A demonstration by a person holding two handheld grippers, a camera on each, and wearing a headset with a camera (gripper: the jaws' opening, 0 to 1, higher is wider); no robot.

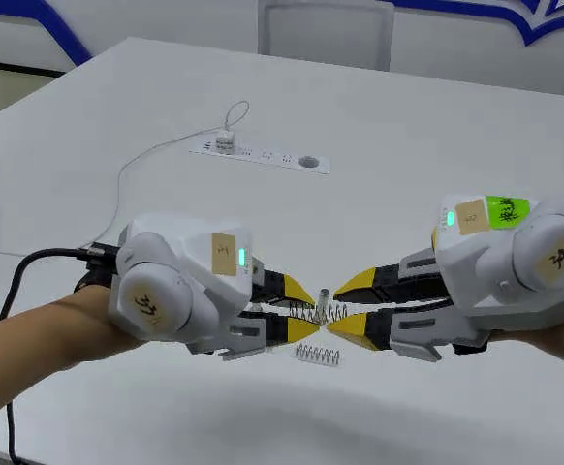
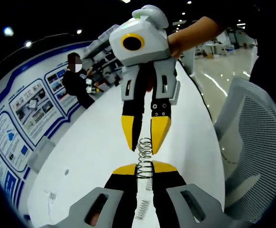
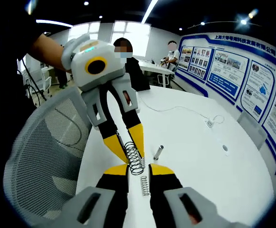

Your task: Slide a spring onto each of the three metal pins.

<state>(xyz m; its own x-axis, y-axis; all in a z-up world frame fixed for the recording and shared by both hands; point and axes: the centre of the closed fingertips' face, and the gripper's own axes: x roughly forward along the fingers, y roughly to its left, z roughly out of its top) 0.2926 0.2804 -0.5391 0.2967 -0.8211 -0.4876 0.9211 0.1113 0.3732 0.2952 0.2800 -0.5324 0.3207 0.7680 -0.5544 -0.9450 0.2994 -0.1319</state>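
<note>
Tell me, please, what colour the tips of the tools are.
Yellow; the right tool shows it best in the left gripper view.

We count two springs: one spring [image 1: 333,313] up between the tool tips and a second spring [image 1: 318,355] lying on the surface [image 1: 408,145]. Just one metal pin [image 1: 323,298] that we can make out. Two tools, the left tool [image 1: 309,312] and the right tool [image 1: 340,312]. One power strip [image 1: 263,155]. Two people in the background, one person [image 3: 124,61] and another person [image 3: 171,51].
</note>
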